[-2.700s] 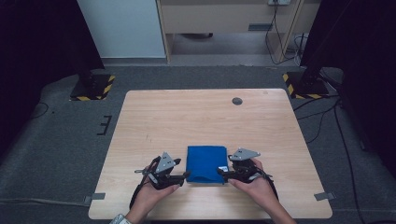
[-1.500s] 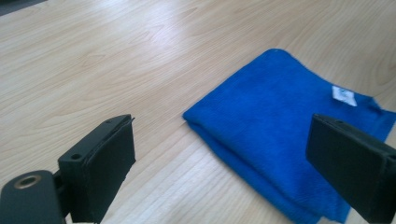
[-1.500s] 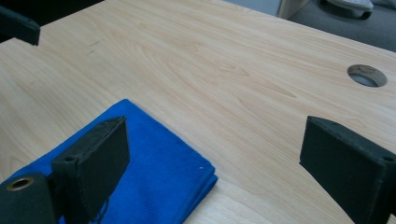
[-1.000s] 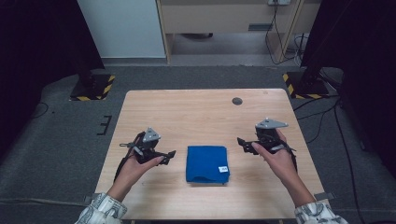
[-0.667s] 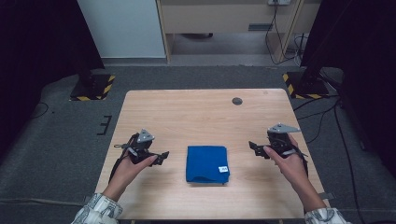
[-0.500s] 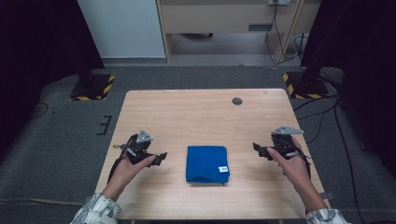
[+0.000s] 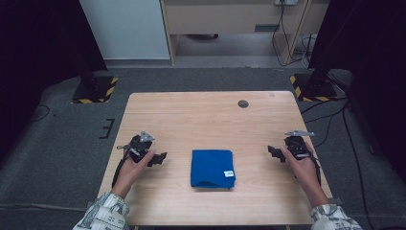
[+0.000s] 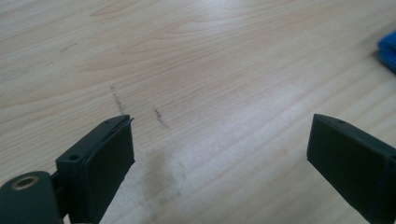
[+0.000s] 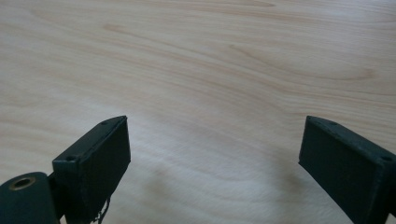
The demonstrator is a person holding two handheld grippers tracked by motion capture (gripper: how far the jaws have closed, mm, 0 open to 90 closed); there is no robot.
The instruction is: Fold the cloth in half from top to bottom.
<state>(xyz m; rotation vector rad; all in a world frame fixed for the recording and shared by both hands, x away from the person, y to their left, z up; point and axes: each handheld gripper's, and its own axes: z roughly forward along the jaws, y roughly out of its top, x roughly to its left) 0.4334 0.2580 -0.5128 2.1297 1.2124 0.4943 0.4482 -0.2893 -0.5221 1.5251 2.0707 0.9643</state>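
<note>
Grippers [image 7: 162,157] wide, flanking blue cloth [image 7: 212,168]

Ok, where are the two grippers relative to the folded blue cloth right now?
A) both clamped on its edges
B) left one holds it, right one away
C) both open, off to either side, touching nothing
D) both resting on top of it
C: the left gripper and right gripper sit apart from the folded blue cloth, one on each side, and both gripper views show jaws spread wide over bare table.

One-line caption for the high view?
Folded blue cloth at table centre, open left tool and right tool flanking it, apart.
</note>
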